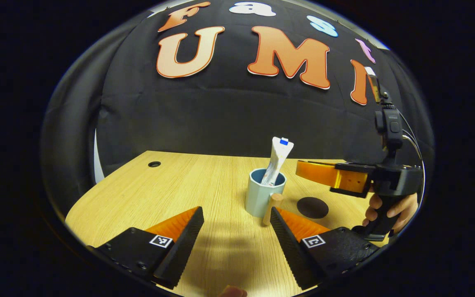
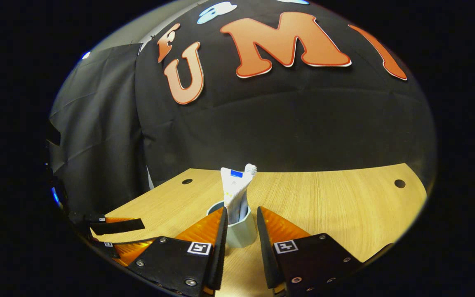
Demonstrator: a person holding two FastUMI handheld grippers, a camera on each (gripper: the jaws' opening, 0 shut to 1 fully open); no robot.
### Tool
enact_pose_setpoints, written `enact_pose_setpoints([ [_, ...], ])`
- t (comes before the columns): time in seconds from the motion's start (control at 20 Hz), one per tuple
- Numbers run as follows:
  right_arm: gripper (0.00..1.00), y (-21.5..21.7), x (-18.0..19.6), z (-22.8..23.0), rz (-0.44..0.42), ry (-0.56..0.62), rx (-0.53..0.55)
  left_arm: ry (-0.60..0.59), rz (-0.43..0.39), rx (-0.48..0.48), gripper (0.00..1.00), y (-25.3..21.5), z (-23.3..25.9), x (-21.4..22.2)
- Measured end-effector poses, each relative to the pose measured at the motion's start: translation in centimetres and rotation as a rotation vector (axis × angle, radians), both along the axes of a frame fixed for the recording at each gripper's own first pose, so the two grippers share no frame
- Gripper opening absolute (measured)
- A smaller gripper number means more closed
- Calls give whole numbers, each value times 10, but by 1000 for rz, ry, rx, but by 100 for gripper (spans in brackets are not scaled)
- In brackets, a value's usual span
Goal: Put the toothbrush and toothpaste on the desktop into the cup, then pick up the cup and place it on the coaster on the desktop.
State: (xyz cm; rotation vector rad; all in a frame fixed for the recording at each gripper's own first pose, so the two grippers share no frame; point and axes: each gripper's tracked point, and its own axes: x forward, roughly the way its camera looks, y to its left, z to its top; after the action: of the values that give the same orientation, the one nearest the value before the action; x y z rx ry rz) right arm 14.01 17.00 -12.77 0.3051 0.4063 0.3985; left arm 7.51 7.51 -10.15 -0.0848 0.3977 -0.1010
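In the left gripper view, the left tool (image 1: 235, 225) hangs wide open and empty above the near counter (image 1: 171, 189). The cup (image 1: 264, 193) stands just beyond its right finger, toothpaste (image 1: 276, 160) upright inside, wooden handle facing near. The dark coaster (image 1: 312, 207) lies just right of the cup. Farther right, a hand (image 1: 390, 208) holds the right tool (image 1: 318, 173) level, pointing left, just beside the cup's rim.

In the right gripper view, the right tool (image 2: 241, 231) stands partly open around the cup (image 2: 241, 231), not pressing it (toothbrush (image 2: 249, 170) head peeks behind the toothpaste (image 2: 234, 194)). Likely risk: closing off-centre could tip the top-heavy cup or spill its contents.
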Motion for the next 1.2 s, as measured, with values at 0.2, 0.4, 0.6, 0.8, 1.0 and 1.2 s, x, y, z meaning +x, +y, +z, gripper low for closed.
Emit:
enact_pose_setpoints([
  [0.2, 63, -36, -16, 34, -25, -94, -15, 38, -49, 2, 98, -14, 9, 13],
  [0.4, 82, -75, -37, 64, -53, -159, -28, 130, -120, -28, 98, -37, 9, 29],
  [0.6, 92, -108, -59, 83, -77, -223, -56, 224, -152, -12, 98, -48, -1, 39],
  [0.8, 96, -125, -85, 83, -71, -259, -99, 309, -173, 7, 97, -65, -13, 43],
  [1.0, 97, -135, -103, 75, -51, -267, -136, 401, -171, 75, 98, -68, -33, 53],
  [1.2, 97, -142, -116, 70, -37, -268, -150, 503, -167, 84, 97, -73, -46, 61],
])
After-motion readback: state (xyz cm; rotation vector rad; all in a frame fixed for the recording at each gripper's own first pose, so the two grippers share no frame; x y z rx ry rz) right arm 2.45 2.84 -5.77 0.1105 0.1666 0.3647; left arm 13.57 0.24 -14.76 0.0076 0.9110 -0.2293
